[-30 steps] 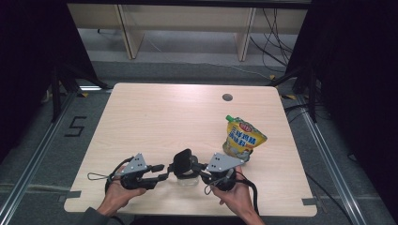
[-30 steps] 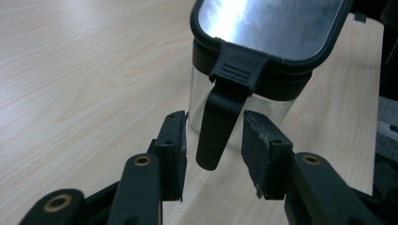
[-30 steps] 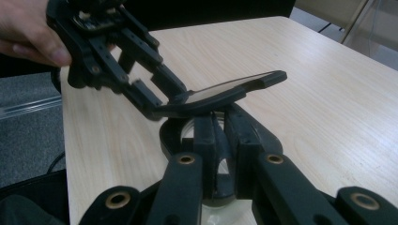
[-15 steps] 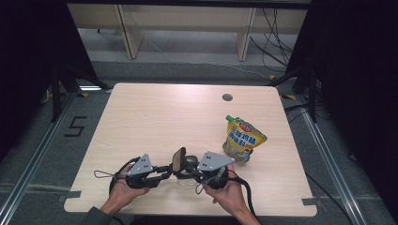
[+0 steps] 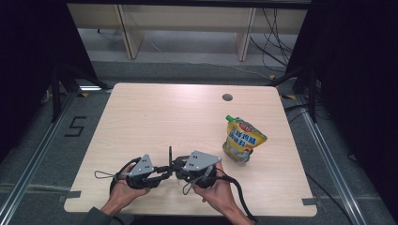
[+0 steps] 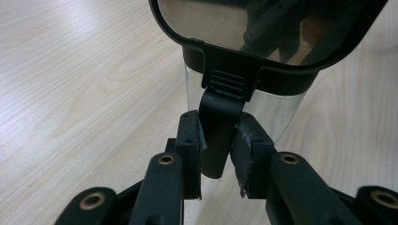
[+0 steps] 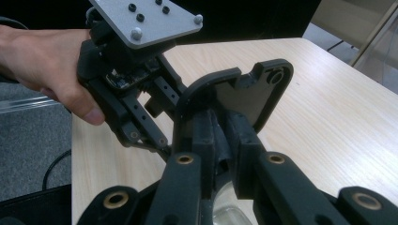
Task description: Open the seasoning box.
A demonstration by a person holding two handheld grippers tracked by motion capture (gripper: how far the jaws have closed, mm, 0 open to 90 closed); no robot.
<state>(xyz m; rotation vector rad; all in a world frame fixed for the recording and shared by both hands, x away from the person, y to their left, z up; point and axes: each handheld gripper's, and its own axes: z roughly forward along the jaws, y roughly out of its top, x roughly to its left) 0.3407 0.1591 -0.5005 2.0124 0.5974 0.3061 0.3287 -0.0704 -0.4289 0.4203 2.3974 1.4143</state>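
Observation:
A small clear container (image 6: 281, 110) with a black rim sits near the table's front edge between my two grippers. Its black-framed lid (image 5: 170, 154) stands up on edge. In the left gripper view the lid (image 6: 277, 28) hangs open above the rim. My left gripper (image 6: 218, 140) has just been closing and is shut on the lid's black clasp tab (image 6: 218, 122). My right gripper (image 7: 218, 126) is shut on the container's black rim, with the lid (image 7: 244, 93) rising behind its jaws. From above, the left gripper (image 5: 162, 171) and right gripper (image 5: 180, 168) nearly meet.
A yellow spouted pouch (image 5: 243, 139) with a green cap lies at the right of the table (image 5: 155, 117). A round cable hole (image 5: 227, 97) sits near the far edge. The other hand and its gripper (image 7: 136, 79) show close in the right gripper view.
The right hand has carried the container to the left, up against the left gripper. The left jaws have closed onto the clasp tab, and the lid now stands thin and upright.

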